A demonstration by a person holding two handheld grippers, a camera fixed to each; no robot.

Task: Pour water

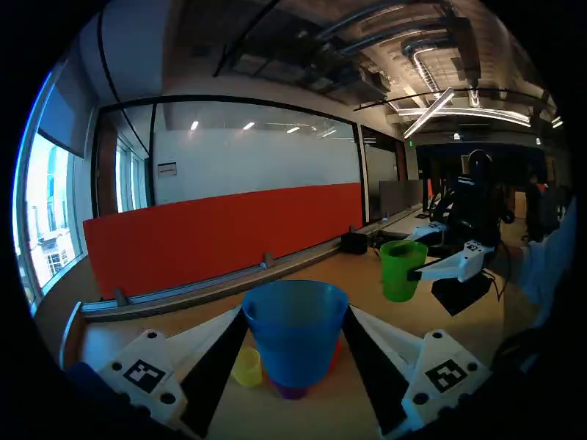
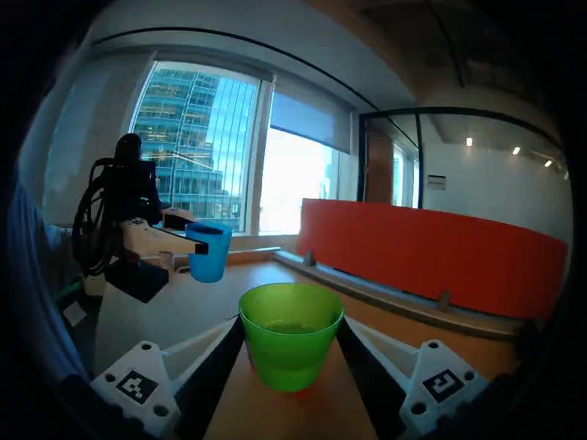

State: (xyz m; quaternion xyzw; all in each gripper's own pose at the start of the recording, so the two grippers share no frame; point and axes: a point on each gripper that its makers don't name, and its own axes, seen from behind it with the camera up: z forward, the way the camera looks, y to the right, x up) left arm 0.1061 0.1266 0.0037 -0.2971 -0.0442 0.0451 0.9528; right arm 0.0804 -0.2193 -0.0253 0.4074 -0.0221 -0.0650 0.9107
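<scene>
In the left gripper view my left gripper (image 1: 297, 345) is shut on a blue cup (image 1: 295, 330), held upright above the wooden table (image 1: 352, 275). Farther off to the right, the other gripper (image 1: 429, 273) holds a green cup (image 1: 400, 270). In the right gripper view my right gripper (image 2: 291, 350) is shut on that green cup (image 2: 290, 343), upright, with some liquid showing in its bottom. Off to the left there, the left gripper (image 2: 192, 248) carries the blue cup (image 2: 208, 251). The two cups are apart.
A small yellow cup (image 1: 248, 367) stands on the table beside the blue cup, with red and purple objects partly hidden beneath it. An orange divider panel (image 1: 220, 227) runs along the table's far edge. Windows (image 2: 213, 161) lie beyond. A person's sleeve (image 1: 547, 260) shows at right.
</scene>
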